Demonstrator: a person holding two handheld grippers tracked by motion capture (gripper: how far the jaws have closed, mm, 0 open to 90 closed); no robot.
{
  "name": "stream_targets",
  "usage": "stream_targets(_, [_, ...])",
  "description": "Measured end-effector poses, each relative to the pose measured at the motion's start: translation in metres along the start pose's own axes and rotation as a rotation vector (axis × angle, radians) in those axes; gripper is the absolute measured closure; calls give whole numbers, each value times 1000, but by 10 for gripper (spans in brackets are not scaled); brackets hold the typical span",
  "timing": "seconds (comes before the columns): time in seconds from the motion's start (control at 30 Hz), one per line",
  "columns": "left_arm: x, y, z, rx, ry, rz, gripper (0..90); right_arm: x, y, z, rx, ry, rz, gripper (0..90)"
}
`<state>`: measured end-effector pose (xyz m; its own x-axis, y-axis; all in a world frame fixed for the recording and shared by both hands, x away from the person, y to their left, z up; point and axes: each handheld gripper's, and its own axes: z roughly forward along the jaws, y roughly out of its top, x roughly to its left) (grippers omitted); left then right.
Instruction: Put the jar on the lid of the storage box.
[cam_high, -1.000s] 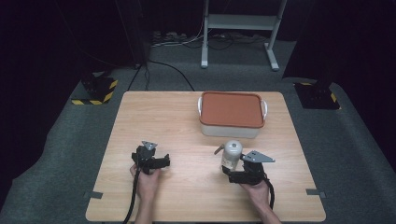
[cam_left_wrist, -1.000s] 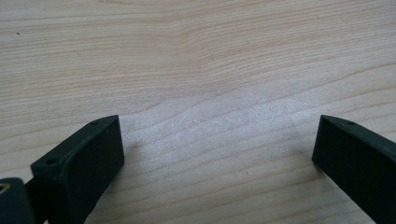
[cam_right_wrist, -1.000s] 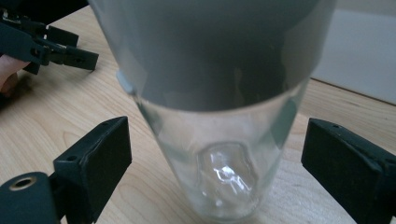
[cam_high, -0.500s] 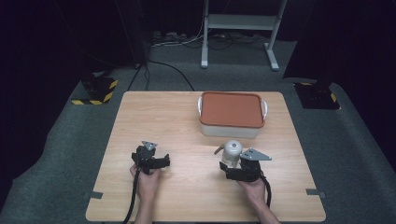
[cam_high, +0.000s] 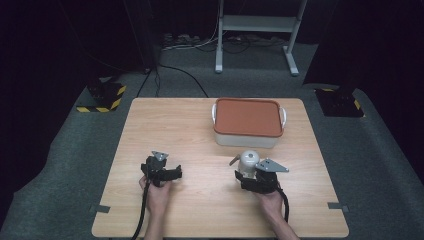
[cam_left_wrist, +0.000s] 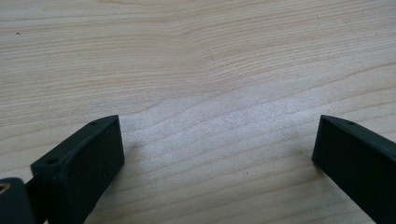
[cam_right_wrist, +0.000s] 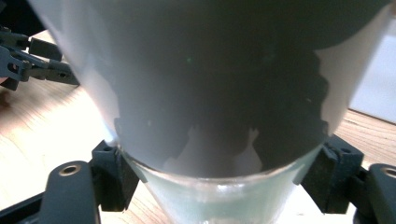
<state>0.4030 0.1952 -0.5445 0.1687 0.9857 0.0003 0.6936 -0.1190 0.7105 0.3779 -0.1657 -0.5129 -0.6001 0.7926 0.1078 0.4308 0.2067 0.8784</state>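
Observation:
A small glass jar (cam_high: 248, 161) with a silver domed lid stands on the wooden table (cam_high: 175, 125), right of centre near the front. My right gripper (cam_high: 248, 175) has just been closing on it. In the right gripper view both black jaws press the jar's clear lower part (cam_right_wrist: 219, 196), one on each side. My left gripper (cam_high: 161, 171) rests low at the front left of the table, held by a hand. Its jaws stand wide apart, and the left gripper (cam_left_wrist: 217, 135) has just bare wood between them.
A white tub with a rust-orange lid (cam_high: 247, 117) sits at the back of the table, just behind the jar. The left gripper (cam_right_wrist: 28, 60) shows far off in the right gripper view. Dark floor, cables and a metal stand (cam_high: 257, 30) lie beyond the table.
The right gripper's jaws have drawn in around the jar's base. The left gripper and the tub have stayed where they were.

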Motion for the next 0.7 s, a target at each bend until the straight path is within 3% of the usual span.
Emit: stream_targets(0.7, [0, 0, 0, 0, 0, 0, 21, 5, -1, 0, -11, -45, -65, 302])
